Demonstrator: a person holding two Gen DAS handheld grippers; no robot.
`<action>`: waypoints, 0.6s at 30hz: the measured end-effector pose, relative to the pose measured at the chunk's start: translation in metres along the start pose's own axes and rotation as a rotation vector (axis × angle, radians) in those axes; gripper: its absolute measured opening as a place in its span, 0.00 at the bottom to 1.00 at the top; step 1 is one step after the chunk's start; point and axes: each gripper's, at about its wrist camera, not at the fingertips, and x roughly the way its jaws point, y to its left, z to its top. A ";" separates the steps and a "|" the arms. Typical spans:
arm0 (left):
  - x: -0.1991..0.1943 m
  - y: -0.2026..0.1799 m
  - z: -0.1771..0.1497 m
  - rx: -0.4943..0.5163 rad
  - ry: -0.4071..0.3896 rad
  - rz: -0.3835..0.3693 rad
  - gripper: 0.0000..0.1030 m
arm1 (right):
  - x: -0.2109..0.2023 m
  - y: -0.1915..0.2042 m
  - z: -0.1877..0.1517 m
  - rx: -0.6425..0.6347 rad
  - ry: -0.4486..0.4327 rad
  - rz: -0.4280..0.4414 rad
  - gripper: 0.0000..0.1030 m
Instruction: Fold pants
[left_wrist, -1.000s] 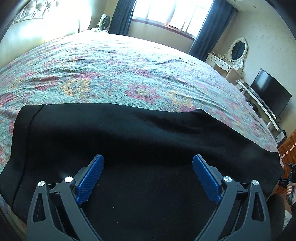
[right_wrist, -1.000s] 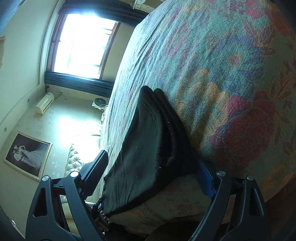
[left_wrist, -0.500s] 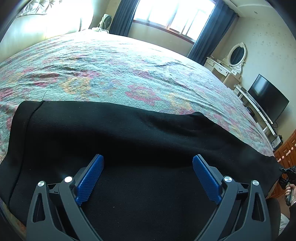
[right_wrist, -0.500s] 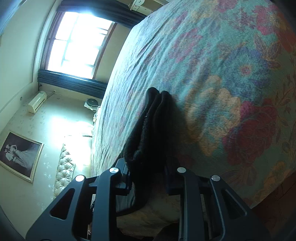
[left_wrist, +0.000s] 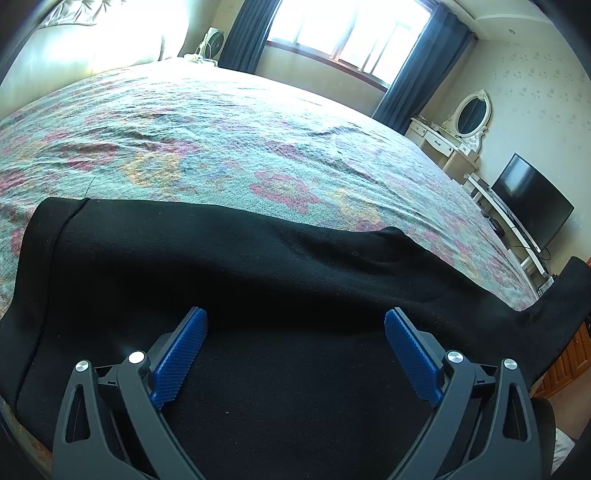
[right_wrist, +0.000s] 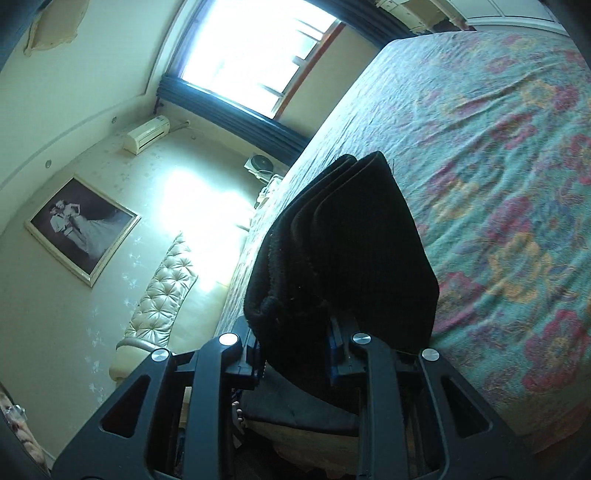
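Black pants (left_wrist: 258, 280) lie spread along the near edge of a bed with a floral cover (left_wrist: 221, 140). My left gripper (left_wrist: 295, 350) hovers open just above the pants' middle, blue pads (left_wrist: 177, 358) wide apart with only flat cloth beneath. At the far right of the left wrist view the pants' end (left_wrist: 565, 295) rises off the bed. In the right wrist view my right gripper (right_wrist: 295, 354) is shut on that bunched end of the pants (right_wrist: 343, 251), lifted above the bed cover (right_wrist: 498, 184). The cloth hides its pads.
The bed's padded headboard (right_wrist: 159, 288) stands against the wall below a framed picture (right_wrist: 81, 229). A dresser with an oval mirror (left_wrist: 469, 122) and a television (left_wrist: 532, 199) stand by the far wall. A window with dark curtains (left_wrist: 351, 33) lies beyond the bed.
My right gripper closed on the pants' end and lifted it off the bed, rolling as it rose. The left gripper stayed put and open.
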 end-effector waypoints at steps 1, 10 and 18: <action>0.000 0.001 0.000 -0.003 -0.002 -0.003 0.93 | 0.010 0.010 -0.002 -0.017 0.018 0.007 0.23; -0.003 0.003 0.000 -0.024 -0.015 -0.030 0.93 | 0.107 0.068 -0.045 -0.168 0.228 -0.008 0.23; -0.006 0.006 0.001 -0.046 -0.025 -0.054 0.93 | 0.187 0.064 -0.103 -0.230 0.395 -0.121 0.23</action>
